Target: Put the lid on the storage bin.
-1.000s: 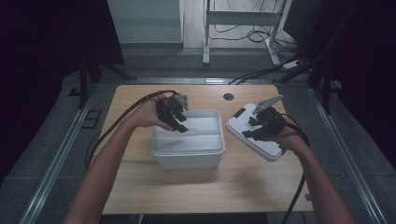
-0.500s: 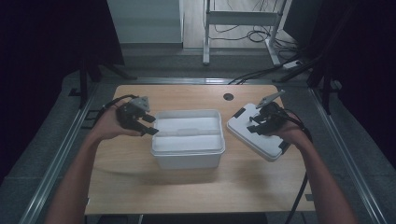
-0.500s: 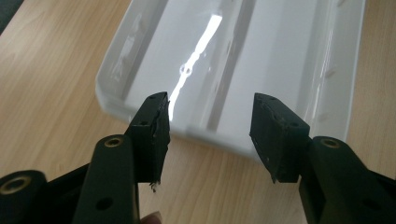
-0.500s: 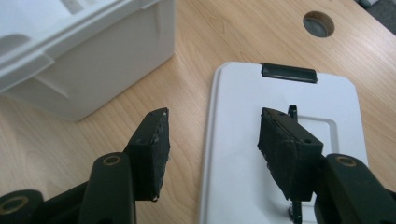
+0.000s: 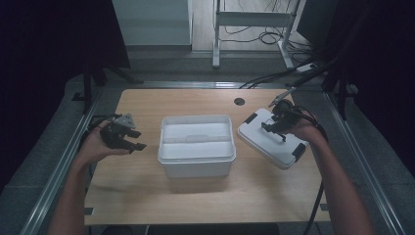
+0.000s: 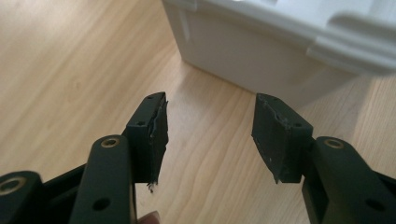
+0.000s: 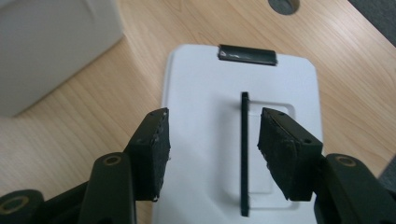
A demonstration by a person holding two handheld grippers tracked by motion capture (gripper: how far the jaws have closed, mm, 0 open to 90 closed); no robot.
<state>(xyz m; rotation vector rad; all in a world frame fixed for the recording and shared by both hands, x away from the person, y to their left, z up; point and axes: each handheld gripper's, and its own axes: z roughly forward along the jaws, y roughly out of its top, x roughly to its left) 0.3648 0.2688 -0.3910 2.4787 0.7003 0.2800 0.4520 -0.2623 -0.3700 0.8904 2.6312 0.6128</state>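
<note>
A white plastic bin (image 5: 195, 155) stands open in the middle of the wooden table; its side wall (image 6: 261, 46) lies just ahead of my left gripper. My left gripper (image 5: 136, 140) hovers low over bare wood left of the bin. Its jaws (image 6: 210, 116) have just been opening and hold nothing. The bin's white lid (image 5: 266, 144) lies flat to the right, with black clips at its ends. My right gripper (image 5: 275, 128) hangs open over the lid (image 7: 201, 93). The lid's thin black handle (image 7: 244, 154) runs between the spread pads, untouched.
A round cable hole (image 5: 239, 101) sits in the table behind the lid. One black clip (image 7: 247, 54) marks the lid's far end. Cables trail from both grippers off the table sides. Bare wood (image 5: 147, 191) stretches in front of the bin.
My left gripper has swung from above the bin out to the left and sunk toward the table. The right gripper has shifted slightly over the lid.
</note>
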